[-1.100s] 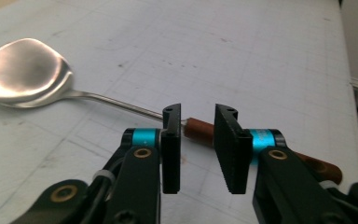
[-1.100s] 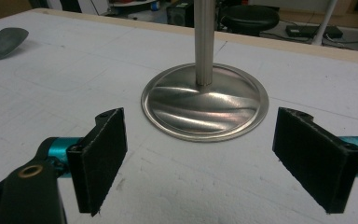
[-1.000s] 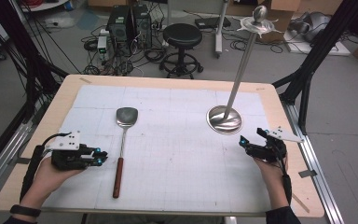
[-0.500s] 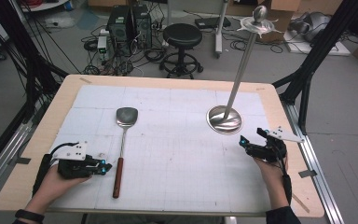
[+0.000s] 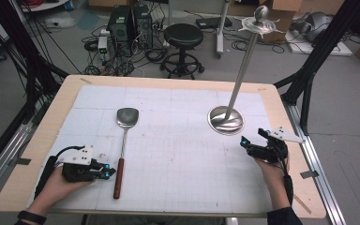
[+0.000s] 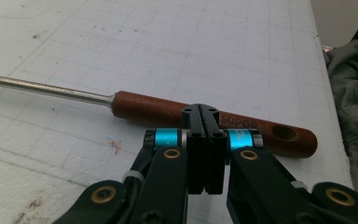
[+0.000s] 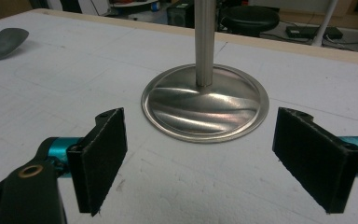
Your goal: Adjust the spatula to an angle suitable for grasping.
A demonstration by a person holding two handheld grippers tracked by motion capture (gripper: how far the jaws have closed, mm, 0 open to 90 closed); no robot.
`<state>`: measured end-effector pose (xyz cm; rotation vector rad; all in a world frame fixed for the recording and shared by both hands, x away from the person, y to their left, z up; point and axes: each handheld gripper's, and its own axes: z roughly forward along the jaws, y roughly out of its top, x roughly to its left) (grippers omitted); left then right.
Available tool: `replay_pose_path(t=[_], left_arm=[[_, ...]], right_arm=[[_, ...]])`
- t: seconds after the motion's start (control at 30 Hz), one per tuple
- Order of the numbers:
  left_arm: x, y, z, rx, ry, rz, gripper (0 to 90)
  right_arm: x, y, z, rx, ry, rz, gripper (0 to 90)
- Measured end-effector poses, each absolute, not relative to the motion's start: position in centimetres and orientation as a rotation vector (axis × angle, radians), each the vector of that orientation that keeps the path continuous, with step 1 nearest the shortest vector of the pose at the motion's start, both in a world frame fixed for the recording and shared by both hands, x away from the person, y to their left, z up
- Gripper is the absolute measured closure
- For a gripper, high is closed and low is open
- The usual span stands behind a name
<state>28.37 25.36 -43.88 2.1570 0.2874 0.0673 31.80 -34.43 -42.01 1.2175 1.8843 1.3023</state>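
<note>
A metal spatula [image 5: 127,117] with a brown wooden handle [image 6: 168,108] lies on the white gridded mat [image 5: 178,154], blade pointing away from me. My left gripper [image 5: 108,172] rests low on the mat just left of the handle's near end. In the left gripper view its jaws [image 6: 205,114] are pressed together with nothing between them, tips right against the handle's side. My right gripper [image 5: 252,138] is open at the right, facing the round base of a tall steel stand [image 5: 225,121]. The two black pads [image 7: 100,154] stand wide apart before that base [image 7: 205,109].
The stand's pole rises to a small disc and ball [image 5: 261,21]. The mat covers a wooden table [image 5: 281,103] with black frame legs at both sides. A black stool [image 5: 183,35], computer cases and cables are on the floor beyond the far edge.
My left hand has moved toward the near edge and slightly right, bringing its gripper lower and up to the spatula handle. The right gripper has stayed put.
</note>
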Motion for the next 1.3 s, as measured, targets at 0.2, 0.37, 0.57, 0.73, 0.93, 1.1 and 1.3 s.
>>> replay_pose_path(t=[0.2,0.37,0.57,0.73,0.93,1.1,1.3], left_arm=[[28.4,25.3,-44.0,2.174,0.289,0.067,89.6],[28.5,25.2,-44.1,2.186,0.279,0.062,89.6],[28.6,25.3,-44.0,2.171,0.308,0.079,89.6],[29.2,24.9,-43.5,2.149,0.369,0.113,89.6],[30.3,24.0,-43.1,2.157,0.452,0.173,87.1],[30.9,23.7,-42.7,2.125,0.553,0.257,77.8],[31.5,23.2,-42.5,2.085,0.697,0.314,64.0]], right_arm=[[31.8,-34.4,-42.0,1.214,1.884,1.303,16.8],[31.8,-34.4,-42.0,1.215,1.884,1.304,16.9],[31.8,-34.4,-42.0,1.214,1.884,1.301,16.9],[31.9,-34.4,-42.1,1.213,1.887,1.299,16.9],[31.9,-34.4,-42.0,1.215,1.884,1.303,16.9],[32.0,-34.4,-42.1,1.219,1.886,1.306,16.9],[32.0,-34.4,-42.1,1.219,1.885,1.308,16.9]])
